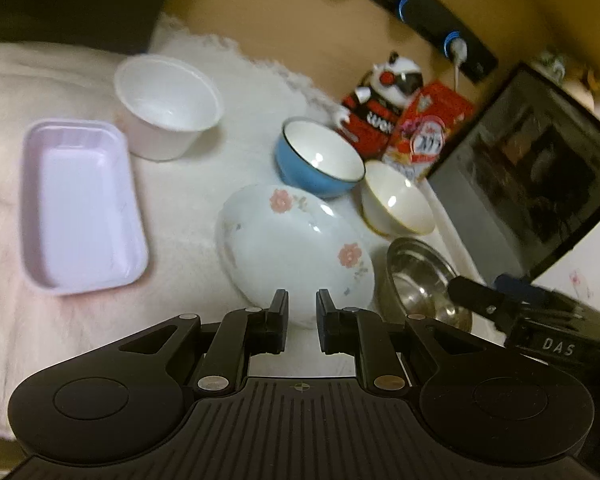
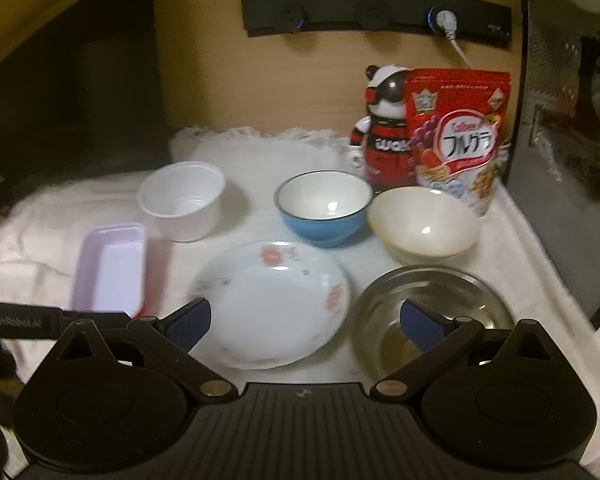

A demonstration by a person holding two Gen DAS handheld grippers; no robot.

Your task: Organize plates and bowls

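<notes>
on the white cloth [image 2: 512, 240] the dishes sit in two loose rows. far left lies a pale lilac rectangular tray [image 2: 110, 270], and just behind it a white plastic tub [image 2: 184, 204]. in the middle a flowered plate [image 2: 272, 304] sits in front, with a blue bowl [image 2: 324, 208] behind it. to the right a cream bowl [image 2: 422, 224] stands just beside the blue one, and a steel bowl [image 2: 432, 312] sits in front of it, close to the plate. behind the bowls stand a bear figure [image 2: 384, 128] and a red cereal bag [image 2: 458, 132].

the left gripper [image 1: 302, 304] hangs over the plate's near edge, fingers drawn nearly together, holding nothing. the right gripper [image 2: 306, 326] has its blue pads [image 2: 190, 324] wide apart, empty, one over the plate's edge and one over the steel bowl.
</notes>
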